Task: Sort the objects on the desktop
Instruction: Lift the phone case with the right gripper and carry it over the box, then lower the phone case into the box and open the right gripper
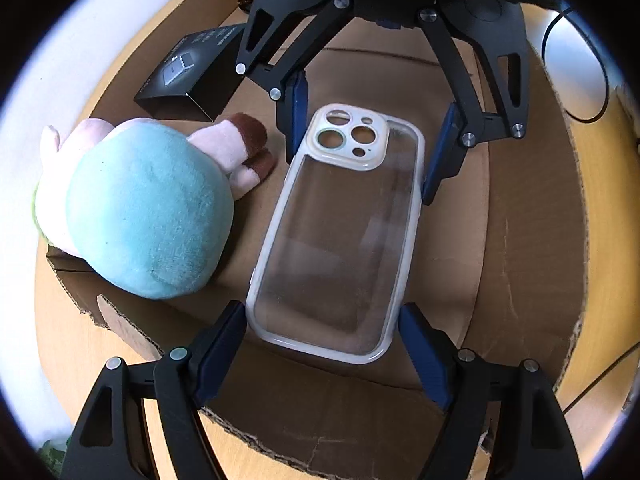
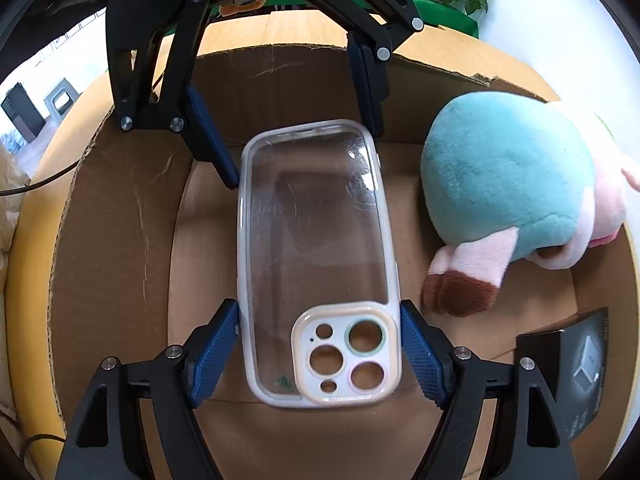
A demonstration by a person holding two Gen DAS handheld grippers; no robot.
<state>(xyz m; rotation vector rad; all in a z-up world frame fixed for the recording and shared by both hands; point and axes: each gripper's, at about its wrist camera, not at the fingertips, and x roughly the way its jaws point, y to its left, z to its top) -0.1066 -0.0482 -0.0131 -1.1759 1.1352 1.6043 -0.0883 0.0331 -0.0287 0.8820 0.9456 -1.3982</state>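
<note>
The clear phone case [image 1: 336,236] is seen over the floor of a shallow cardboard box [image 1: 532,240], roughly at its middle, with a plush toy [image 1: 148,212] just beside it and a small black carton [image 1: 192,72] further off toward a corner. The case may be judged light and thin — a transparent back panel with a whitish rim and a raised camera surround, slightly flexible and smooth enough to slip if pinched on the flat faces. The long side edges are judged the surest places to be gripped, since the rim there is stiffer than the panel. Both tools are set across it in just that way: the left gripper [image 1: 322,326] is closed to about the case's width on the plain end, its blue pads [image 1: 224,340] lying against the rim on either side, while the right gripper [image 2: 320,334] is likewise narrowed onto the camera end, pads [image 2: 420,354] touching the rim. Whether the case is lifted clear of the cardboard or resting on it cannot be told from either wrist view. A firm squeeze is judged unwise, as the rim could bow and spring out.
</note>
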